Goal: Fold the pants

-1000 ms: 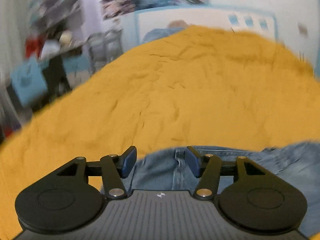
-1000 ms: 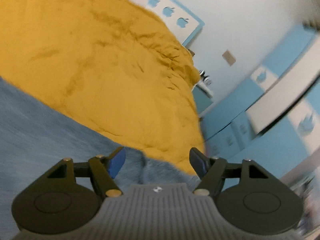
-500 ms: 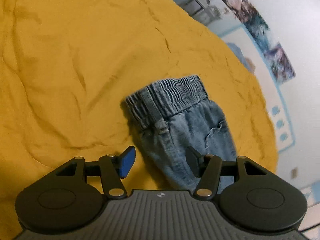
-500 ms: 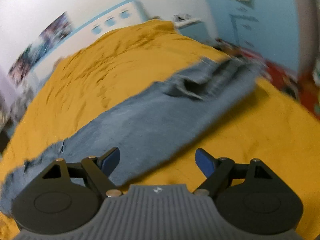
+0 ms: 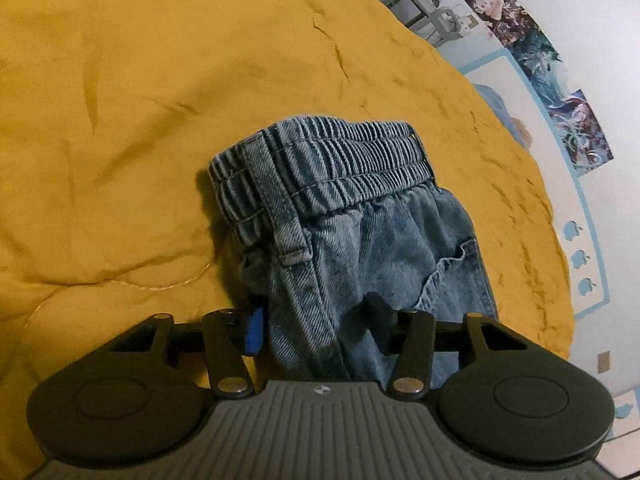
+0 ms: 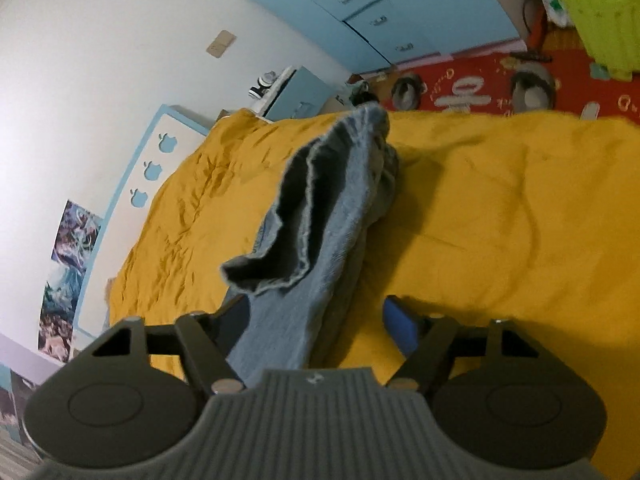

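**Two sets of tongs closing over pants point(image 5: 360, 220) on a yellow bedspread point(image 5: 140, 100)**

We look first along the left gripper point(image 5: 316, 320). Its jaws have just been closing, and a thick fold of denim fills the gap between them. The blue pad at 9 o'clock sits right at the cloth's edge and the dark finger at 3 o'clock lies against the fabric, but we cannot tell whether they squeeze it. Beyond the fingers, toward 12 o'clock, the pants lie flat on the bedspread and end in the ribbed elastic waistband point(image 5: 332, 152), crossed by a belt loop point(image 5: 280, 200). Posters point(image 5: 560, 92) hang on the wall at 2 o'clock.

The right gripper point(image 6: 316, 316) has also just been closing, yet its jaws stand spread. A trouser leg runs between them along the finger at 9 o'clock, well apart from the blue pad at 3 o'clock. Its frayed hem point(image 6: 272, 264) gapes open just ahead. Farther off, the yellow cover reaches a red rug point(image 6: 472, 88), with a green basket point(image 6: 600, 12) at 1 o'clock and blue drawers point(image 6: 380, 20) at 12.
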Demonstrator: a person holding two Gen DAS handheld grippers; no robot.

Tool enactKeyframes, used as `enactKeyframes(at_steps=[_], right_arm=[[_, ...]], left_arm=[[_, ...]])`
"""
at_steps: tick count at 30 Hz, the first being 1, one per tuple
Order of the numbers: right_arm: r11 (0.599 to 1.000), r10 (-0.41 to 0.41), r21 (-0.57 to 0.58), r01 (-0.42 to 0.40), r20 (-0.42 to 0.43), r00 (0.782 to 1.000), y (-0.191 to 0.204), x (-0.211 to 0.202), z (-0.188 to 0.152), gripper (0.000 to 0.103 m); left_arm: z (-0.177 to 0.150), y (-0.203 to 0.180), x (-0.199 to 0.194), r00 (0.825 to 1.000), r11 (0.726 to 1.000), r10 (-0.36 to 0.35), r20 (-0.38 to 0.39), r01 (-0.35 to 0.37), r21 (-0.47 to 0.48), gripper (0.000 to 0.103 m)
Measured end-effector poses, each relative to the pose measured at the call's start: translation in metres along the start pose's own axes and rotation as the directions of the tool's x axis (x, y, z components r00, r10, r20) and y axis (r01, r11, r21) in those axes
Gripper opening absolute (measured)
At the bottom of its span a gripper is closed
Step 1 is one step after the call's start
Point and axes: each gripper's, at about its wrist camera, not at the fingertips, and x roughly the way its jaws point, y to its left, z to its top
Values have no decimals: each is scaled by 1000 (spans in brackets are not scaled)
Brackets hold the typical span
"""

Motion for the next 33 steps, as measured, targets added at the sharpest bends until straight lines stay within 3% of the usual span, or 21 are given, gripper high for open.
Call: enactKeyframes(at_steps=[3, 5, 6, 8, 15, 21, 24, 27, 29, 31, 33], right_arm=[[1000, 3, 11, -3, 11, 1000, 1, 28, -4, 54], [1000, 4, 2, -4, 15, 1000, 4, 41, -4, 32], [1000, 2, 3, -3, 19, 1000, 6, 45, -3, 13], [1000, 6, -3, -6, 54, 999, 13, 45, 1, 2], [981, -18, -192, 40, 118, 993, 75, 6, 14, 0], [951, -42, -303, 69, 93, 995, 114, -60, 17, 0], [950, -40, -307, 57, 60, 997, 102, -113, 13, 0], [940, -72, -334, 70, 7, 997, 81, -166, -3, 0], [948, -102, -308, 82, -50, 994, 57, -198, -17, 0], [956, -111, -280, 83, -87, 990, 33, -219, -32, 0], [947, -140, -303, 104, -99, 985, 13, -227, -47, 0]], left_arm=[[-1, -8, -1, 999, 999, 35, 22, -36, 34, 39], [-1, -17, -6, 998, 996, 55, 40, -57, 71, 31], [0, -21, -9, 997, 994, 56, 46, -60, 89, 25], [2, -34, -16, 996, 987, 65, 62, -73, 141, 20], [15, -71, -50, 995, 968, 82, 63, -94, 233, 14], [25, -64, -105, 992, 945, 117, 40, -124, 303, 13], [33, -43, -132, 988, 932, 153, -7, -143, 333, 13], [30, -18, -155, 974, 885, 225, -13, -199, 421, 13], [28, -3, -165, 964, 870, 264, -25, -226, 438, 13], [24, 11, -166, 960, 861, 278, -34, -233, 451, 14], [15, 10, -158, 953, 824, 303, -7, -258, 504, 14]])
